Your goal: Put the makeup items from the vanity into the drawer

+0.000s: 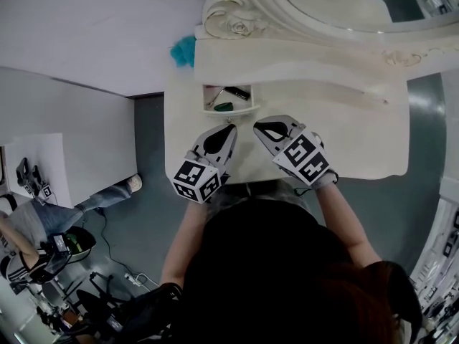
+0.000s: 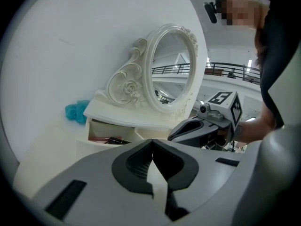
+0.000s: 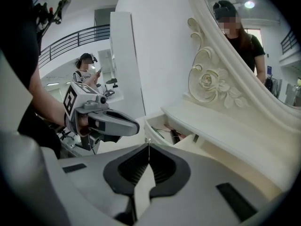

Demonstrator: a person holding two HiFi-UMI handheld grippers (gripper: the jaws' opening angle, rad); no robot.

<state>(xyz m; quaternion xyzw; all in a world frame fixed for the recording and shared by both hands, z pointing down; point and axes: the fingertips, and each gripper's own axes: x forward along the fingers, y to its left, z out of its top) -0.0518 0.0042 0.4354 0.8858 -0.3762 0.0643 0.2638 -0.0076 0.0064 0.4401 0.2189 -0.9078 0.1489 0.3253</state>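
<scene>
Over the front part of the white vanity (image 1: pixel 344 142), left gripper (image 1: pixel 230 127) and right gripper (image 1: pixel 260 127) side by side, tips near each other yet apart, both aimed toward the small drawer (image 1: pixel 242 111). Left jaws pressed together tip to tip, nothing pinched between. Right jaws likewise closed at the tips and empty, with only a narrow slit lower down between the dark ribbed pads.

Under the left end of the raised shelf (image 1: pixel 301 67), the drawer pulled open: shallow, white-walled, curved along its front rim, just ahead of both gripper tips. Inside, a slim black makeup item (image 1: pixel 237 92) lying slantwise toward the back right, a green makeup item (image 1: pixel 223 107) near the front rim, and a thin pale piece along the left side, too small to identify. In the right gripper view, seen as a dark tube beside a green stick, both flat on the drawer floor.

Behind the shelf, an oval mirror (image 1: pixel 323 6) in a carved cream frame, with a rose scroll at its foot. Left of that scroll, against the wall, a fluffy teal thing (image 1: pixel 184 51).

Far off at the lower left of the head view, a seated person (image 1: pixel 32 224).
</scene>
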